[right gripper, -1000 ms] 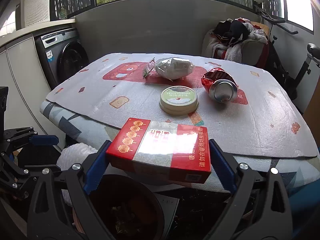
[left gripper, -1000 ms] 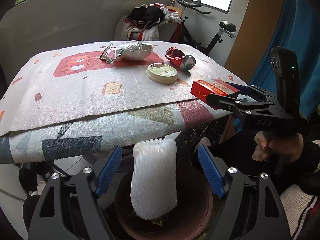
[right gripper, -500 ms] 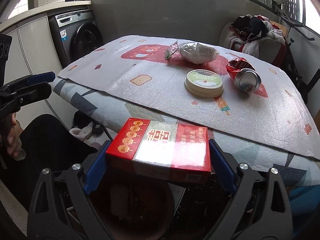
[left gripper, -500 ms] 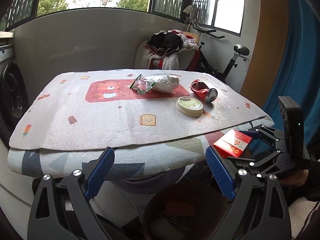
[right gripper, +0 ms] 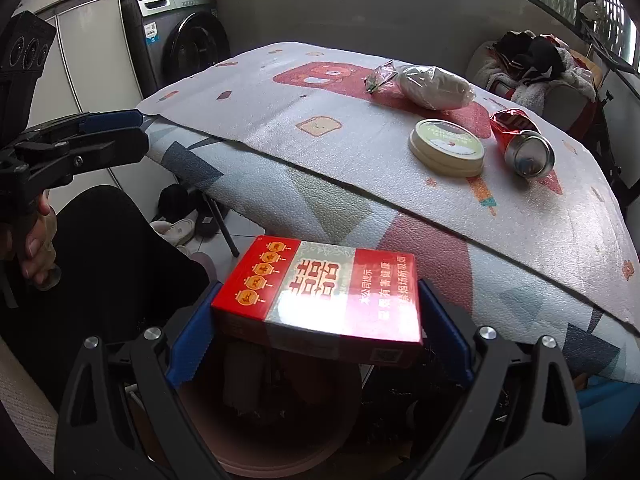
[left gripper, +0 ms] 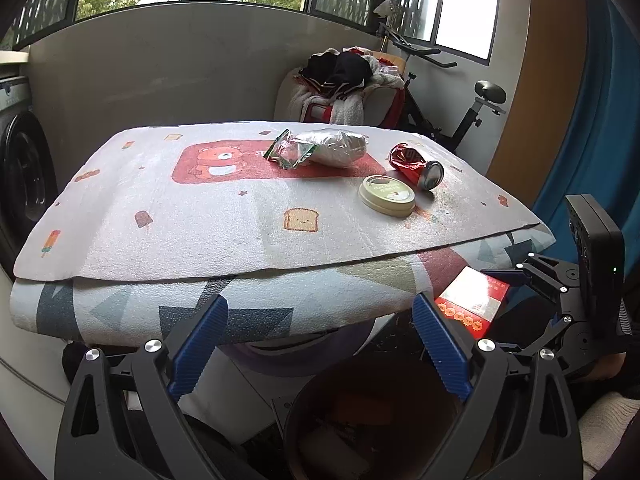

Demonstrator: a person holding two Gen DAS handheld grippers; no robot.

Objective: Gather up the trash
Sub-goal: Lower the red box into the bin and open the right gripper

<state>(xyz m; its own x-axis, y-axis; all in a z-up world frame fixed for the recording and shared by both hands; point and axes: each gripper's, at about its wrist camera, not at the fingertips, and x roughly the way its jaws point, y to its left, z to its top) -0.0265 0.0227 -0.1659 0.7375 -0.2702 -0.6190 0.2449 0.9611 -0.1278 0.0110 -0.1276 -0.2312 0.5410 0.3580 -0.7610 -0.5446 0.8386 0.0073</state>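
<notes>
My left gripper (left gripper: 318,336) is open and empty, and it points at the table's near edge above a brown round bin (left gripper: 296,412). A red cigarette box (right gripper: 320,300) is clamped flat between the blue pads of my right gripper (right gripper: 316,320), right over the bin (right gripper: 256,466). In the left wrist view that box (left gripper: 472,300) shows low on the right. On the table lie a crushed red can (left gripper: 416,164), a round cream tin (left gripper: 387,195), a silver foil bag (left gripper: 332,148) and a green wrapper (left gripper: 286,152). The bin's contents are dim.
A padded mat (left gripper: 240,208) covers the table and hangs over its near edge. A washing machine (right gripper: 188,36) stands at the left. A chair piled with clothes (left gripper: 348,84) and an exercise bike (left gripper: 472,116) stand behind the table. Shoes (right gripper: 180,228) lie under the table.
The white foam net that stood between my left gripper's jaws is gone from them, and that gripper has tilted up toward the table. My right gripper has carried the box down over the bin.
</notes>
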